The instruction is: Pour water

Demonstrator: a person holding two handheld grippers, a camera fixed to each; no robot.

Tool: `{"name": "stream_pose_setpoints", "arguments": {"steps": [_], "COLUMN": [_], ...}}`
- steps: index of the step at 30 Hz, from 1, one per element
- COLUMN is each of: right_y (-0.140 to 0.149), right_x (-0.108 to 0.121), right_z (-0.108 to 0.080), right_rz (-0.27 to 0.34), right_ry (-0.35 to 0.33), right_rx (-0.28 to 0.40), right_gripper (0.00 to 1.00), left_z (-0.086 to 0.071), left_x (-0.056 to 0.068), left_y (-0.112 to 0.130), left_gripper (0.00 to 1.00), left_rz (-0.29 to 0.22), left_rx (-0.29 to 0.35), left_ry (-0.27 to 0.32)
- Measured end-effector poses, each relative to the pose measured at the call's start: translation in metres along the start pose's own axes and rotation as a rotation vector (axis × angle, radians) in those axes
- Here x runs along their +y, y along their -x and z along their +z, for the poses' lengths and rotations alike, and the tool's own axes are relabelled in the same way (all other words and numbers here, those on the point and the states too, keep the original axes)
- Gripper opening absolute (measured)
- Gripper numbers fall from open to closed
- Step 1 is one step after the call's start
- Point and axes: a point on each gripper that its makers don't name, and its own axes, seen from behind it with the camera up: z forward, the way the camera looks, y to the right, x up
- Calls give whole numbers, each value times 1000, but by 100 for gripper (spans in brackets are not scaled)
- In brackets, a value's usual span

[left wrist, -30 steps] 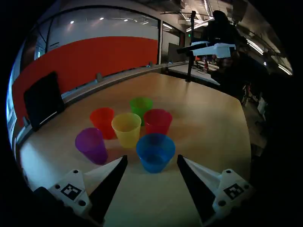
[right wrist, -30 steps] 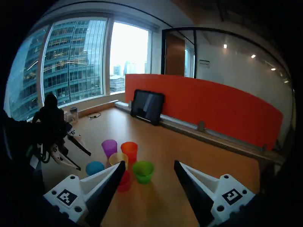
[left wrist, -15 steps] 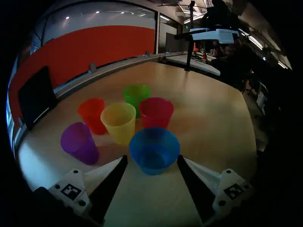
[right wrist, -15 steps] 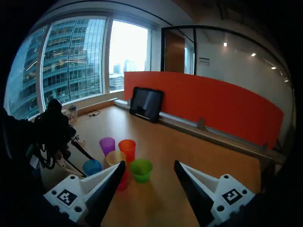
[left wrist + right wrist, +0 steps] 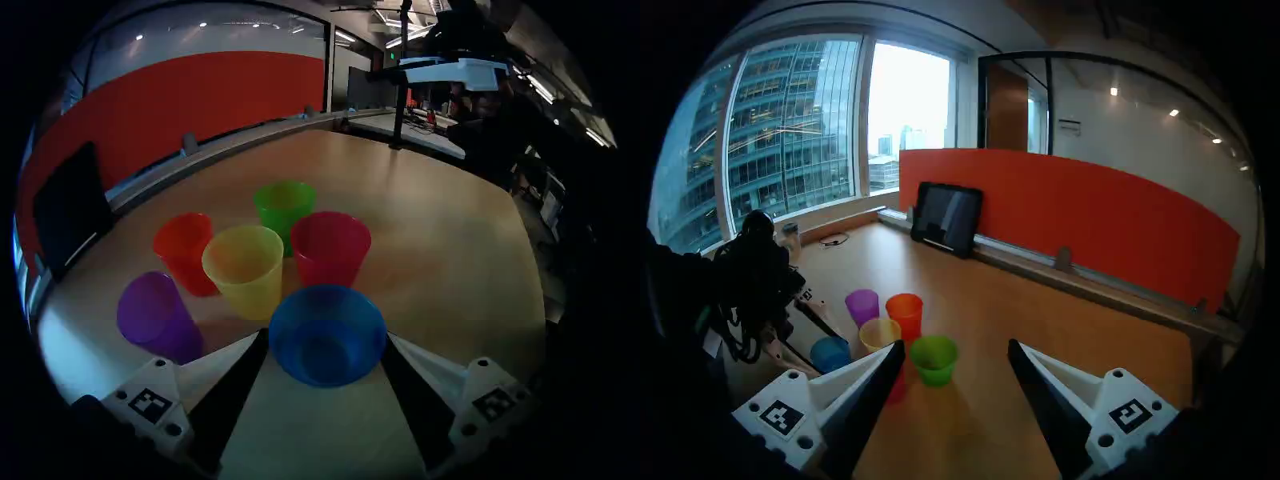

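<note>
Left gripper [image 5: 324, 336] jaws spread flanking blue cup [image 5: 327, 356]; right gripper [image 5: 954, 346] jaws spread, facing windows [image 5: 792, 136].

Left gripper view: dim and underexposed. The light comes from small recessed ceiling spots [image 5: 200, 26] far back. The pale wooden tabletop [image 5: 448, 232] carries a soft sheen. The translucent blue plastic cup [image 5: 327, 334] is sharp and glowing, and faint tinted shadows lie beside its neighbours.

Right gripper view: brighter, with daylight through tall glass windows [image 5: 800, 128]; the middle pane is blown out (pure white). The person [image 5: 752, 264] beside them reads as a dark silhouette.

Both views: straight lines bow toward the edges and the margins darken.
</note>
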Motion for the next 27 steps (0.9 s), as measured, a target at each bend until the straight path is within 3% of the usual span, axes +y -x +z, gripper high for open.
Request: {"name": "stream_pose_setpoints", "arguments": {"steps": [8, 12, 21, 27], "right_y": [2, 2, 2, 6], "right_x": [1, 1, 0, 1], "right_z": [2, 3, 5, 11], "right_rz": [4, 4, 1, -10], "right_ry": [0, 0, -2, -4], "right_rx": [-2, -4, -8, -21], "right_gripper": [100, 100, 100, 100], "left_z": [1, 1, -3, -14], "left_x": [0, 0, -12, -19], "left_y": [0, -2, -3, -8], "left_gripper": [97, 89, 87, 87], "left_rz": [0, -17, -34, -42], "left_rx": [-2, 0, 4, 27], "left_ry": [-3, 3, -25, -41]}}
